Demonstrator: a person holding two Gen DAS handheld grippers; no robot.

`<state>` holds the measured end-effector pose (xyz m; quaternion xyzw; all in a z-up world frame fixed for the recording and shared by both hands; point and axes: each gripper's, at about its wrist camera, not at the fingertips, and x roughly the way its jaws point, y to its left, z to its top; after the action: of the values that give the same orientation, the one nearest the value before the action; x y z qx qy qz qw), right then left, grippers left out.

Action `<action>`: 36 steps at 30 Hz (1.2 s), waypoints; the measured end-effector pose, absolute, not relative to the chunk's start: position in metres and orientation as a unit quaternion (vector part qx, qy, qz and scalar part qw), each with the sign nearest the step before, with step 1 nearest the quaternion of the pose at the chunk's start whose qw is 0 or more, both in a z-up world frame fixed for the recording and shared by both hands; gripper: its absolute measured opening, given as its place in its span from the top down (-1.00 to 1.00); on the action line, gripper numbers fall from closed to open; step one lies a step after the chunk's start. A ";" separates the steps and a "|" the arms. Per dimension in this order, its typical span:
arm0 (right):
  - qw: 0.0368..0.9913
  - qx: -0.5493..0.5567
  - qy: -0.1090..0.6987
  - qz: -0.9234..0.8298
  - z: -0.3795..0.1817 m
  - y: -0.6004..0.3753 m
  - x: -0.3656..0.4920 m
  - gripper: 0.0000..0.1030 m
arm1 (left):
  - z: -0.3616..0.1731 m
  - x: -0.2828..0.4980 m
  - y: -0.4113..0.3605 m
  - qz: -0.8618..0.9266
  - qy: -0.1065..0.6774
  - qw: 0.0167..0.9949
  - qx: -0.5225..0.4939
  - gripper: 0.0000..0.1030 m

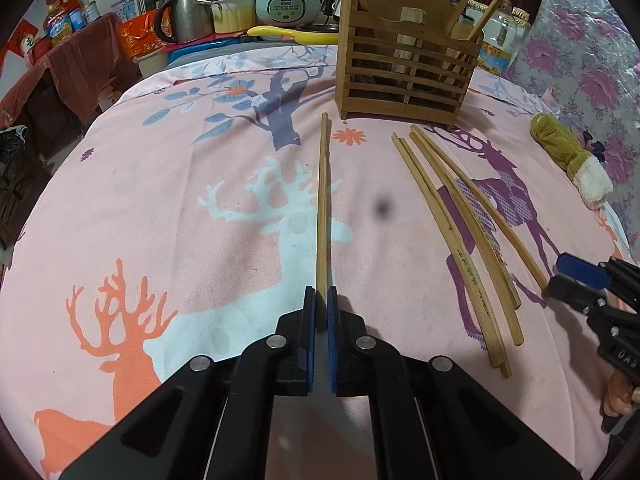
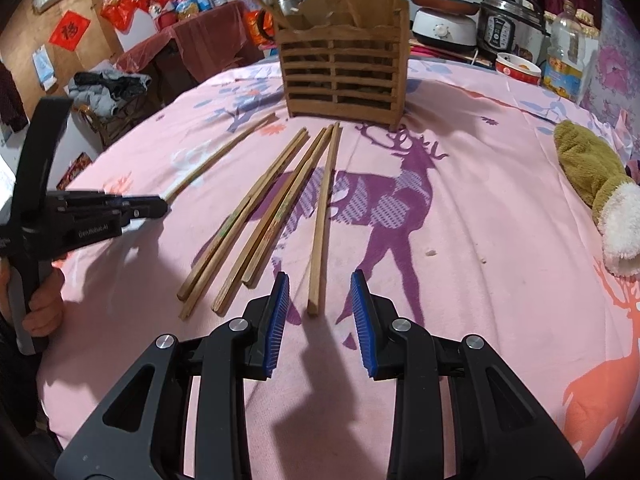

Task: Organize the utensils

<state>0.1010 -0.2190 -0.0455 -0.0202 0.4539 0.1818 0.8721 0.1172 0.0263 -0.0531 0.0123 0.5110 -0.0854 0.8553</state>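
Chopsticks [image 1: 322, 216] are pinched at one end by the closed left tongs [image 1: 321, 312], pointing to 12 o'clock at the wooden holder [image 1: 404, 68], while the right tongs [image 2: 320, 300] are held open over another chopstick [image 2: 322, 220] on the pink surface [image 2: 480, 200].

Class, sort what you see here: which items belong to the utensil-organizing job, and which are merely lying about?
Belong to the job:
held chopstick
loose chopsticks
wooden holder
left gripper
right gripper

Just lying about:
plush toy
oil bottle
rice cooker
kettle
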 end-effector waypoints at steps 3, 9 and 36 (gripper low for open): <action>0.865 -0.040 0.469 0.174 -0.056 -0.213 0.102 0.36 | -0.054 0.117 0.026 -0.084 0.510 0.856 0.016 0.89; 0.866 -0.047 0.467 0.175 -0.055 -0.213 0.101 0.83 | -0.056 0.116 0.023 -0.081 0.509 0.856 0.027 0.88; 0.907 0.007 0.386 0.168 -0.011 -0.238 0.094 0.87 | -0.026 0.105 0.028 -0.079 0.454 0.887 0.016 0.89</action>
<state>0.0942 -0.2376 -0.0106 0.0065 0.3864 0.1680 0.9069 0.1050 0.0280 -0.0259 0.0159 0.4543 -0.0788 0.8872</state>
